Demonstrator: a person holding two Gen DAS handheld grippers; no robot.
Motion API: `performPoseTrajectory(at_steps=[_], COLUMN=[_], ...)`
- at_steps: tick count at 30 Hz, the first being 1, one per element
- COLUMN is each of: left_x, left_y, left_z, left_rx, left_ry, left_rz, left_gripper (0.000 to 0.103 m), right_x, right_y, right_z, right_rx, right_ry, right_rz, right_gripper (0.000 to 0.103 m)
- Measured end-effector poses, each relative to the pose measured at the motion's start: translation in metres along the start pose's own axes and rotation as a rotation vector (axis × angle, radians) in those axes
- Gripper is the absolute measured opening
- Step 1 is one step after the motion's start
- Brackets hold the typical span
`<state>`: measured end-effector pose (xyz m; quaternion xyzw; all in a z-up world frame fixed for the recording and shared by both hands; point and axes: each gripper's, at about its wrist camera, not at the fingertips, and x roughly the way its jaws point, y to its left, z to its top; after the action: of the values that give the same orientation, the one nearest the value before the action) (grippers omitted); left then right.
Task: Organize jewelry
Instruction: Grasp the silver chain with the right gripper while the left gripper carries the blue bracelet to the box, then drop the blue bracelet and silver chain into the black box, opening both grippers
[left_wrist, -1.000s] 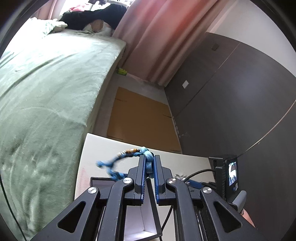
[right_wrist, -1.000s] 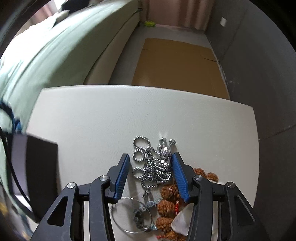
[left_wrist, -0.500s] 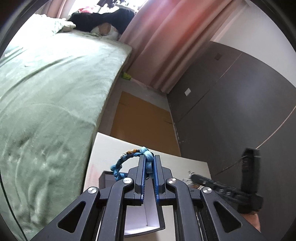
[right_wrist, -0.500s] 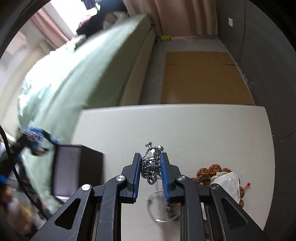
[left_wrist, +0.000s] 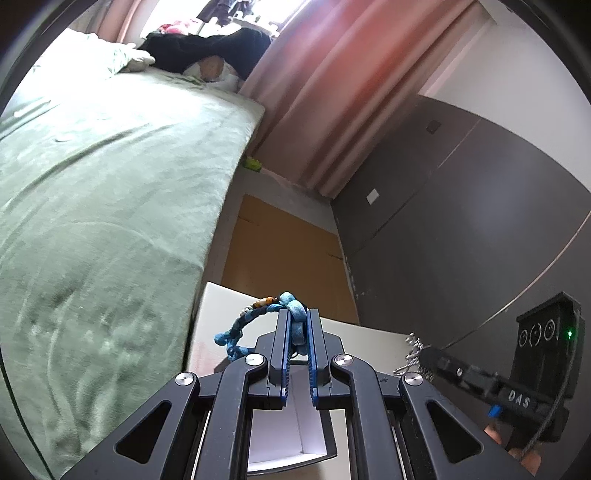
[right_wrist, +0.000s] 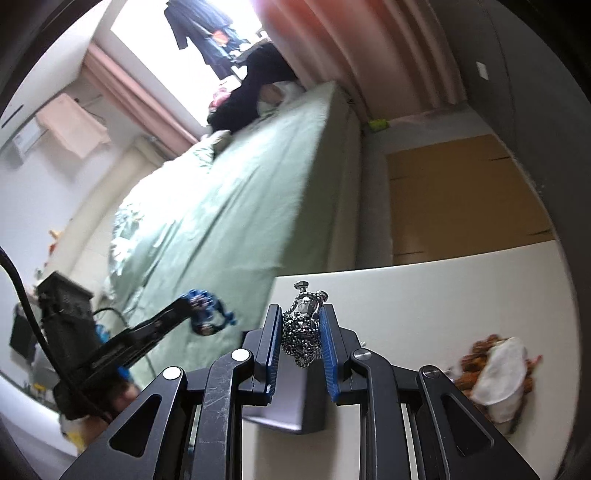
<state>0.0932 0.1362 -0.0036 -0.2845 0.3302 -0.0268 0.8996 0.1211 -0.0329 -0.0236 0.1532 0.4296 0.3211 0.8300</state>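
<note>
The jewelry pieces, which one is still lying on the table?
The brown bead string beside the white cloth; the silver chain and blue bracelet are each clamped in a claw.

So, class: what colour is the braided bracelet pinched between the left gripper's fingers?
Blue, with a few orange and pale beads; the braided bracelet shows best in the left wrist view.

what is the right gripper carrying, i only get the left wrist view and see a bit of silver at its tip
Observer: The right gripper is shut on a bunched silver chain, lifted off the white table.
Operator: anything left on the table on that side
Observer: Yes, a pile of brown beads with a white cloth piece on it, at the right.
Operator: where's the box from there
Observer: A dark box sits right below the right jaws, partly hidden by them.
</note>
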Motion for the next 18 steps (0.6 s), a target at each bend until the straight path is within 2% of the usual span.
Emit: performPoseTrajectory(at_steps=[8,18], left_x=[-0.01,-0.011], left_y=[0.015,0.03], left_z=[0.009,0.013], left_rx=[-0.046,-0.079], left_ry=[-0.03,-0.023], left_rz=[0.001,0.001], left_gripper=[0.008,0.008], right_x=[0.026,0.079], right_y=[0.031,0.016], right_z=[-0.012,-0.031], right_rx=[-0.063,-0.029], right_ry=[0.058,0.15], right_rz=[0.062,-0.011], right_gripper=[0.022,0.022])
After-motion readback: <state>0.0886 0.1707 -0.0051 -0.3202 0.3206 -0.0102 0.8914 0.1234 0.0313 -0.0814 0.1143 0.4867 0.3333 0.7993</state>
